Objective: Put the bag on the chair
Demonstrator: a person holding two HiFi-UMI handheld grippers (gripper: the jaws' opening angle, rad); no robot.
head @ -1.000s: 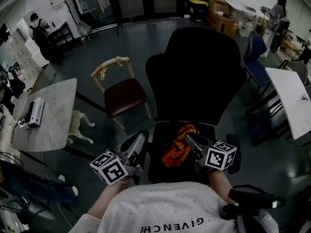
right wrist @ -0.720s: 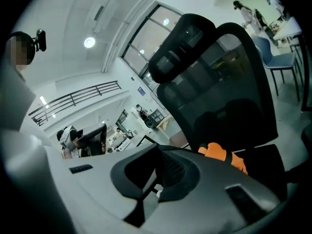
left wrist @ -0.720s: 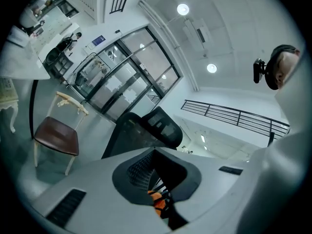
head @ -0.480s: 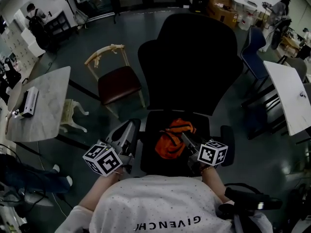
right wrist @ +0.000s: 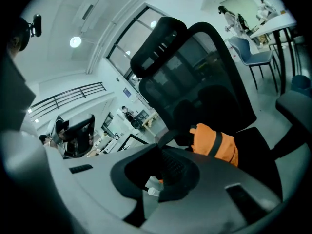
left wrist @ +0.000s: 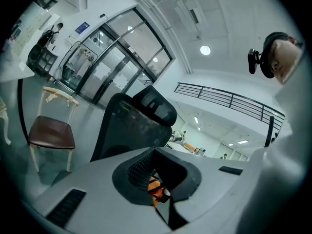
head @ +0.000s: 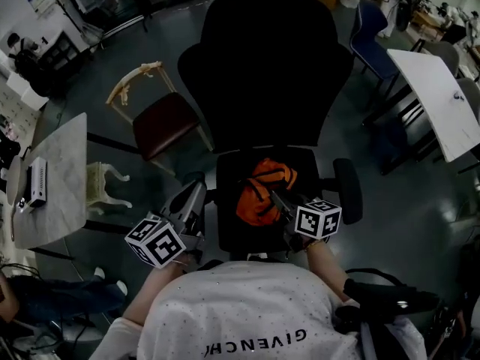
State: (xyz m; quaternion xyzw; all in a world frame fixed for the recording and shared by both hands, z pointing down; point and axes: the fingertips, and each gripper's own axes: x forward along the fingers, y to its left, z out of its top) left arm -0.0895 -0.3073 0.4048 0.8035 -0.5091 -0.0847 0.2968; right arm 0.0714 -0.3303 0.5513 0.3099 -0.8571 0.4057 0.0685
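An orange bag (head: 260, 190) with black straps lies on the seat (head: 232, 235) of a black office chair, close under its tall backrest (head: 262, 66). My right gripper (head: 276, 198) reaches to the bag's near right edge, jaws shut on a fold of it. In the right gripper view the bag (right wrist: 214, 143) bulges just beyond the closed jaws of the right gripper (right wrist: 158, 147). My left gripper (head: 196, 193) hovers shut by the chair's left armrest, apart from the bag. In its own view the left gripper (left wrist: 153, 151) points past the chair's backrest (left wrist: 131, 126).
A wooden chair with a dark red seat (head: 161, 118) stands left of the office chair. Farther left is a marble table (head: 45, 178). A white table (head: 435, 88) and a blue chair (head: 371, 32) are at the right. The right armrest (head: 346, 190) flanks the seat.
My right gripper has come down with the bag, which now rests on the seat nearer the backrest. My left gripper has dropped a little beside the armrest.
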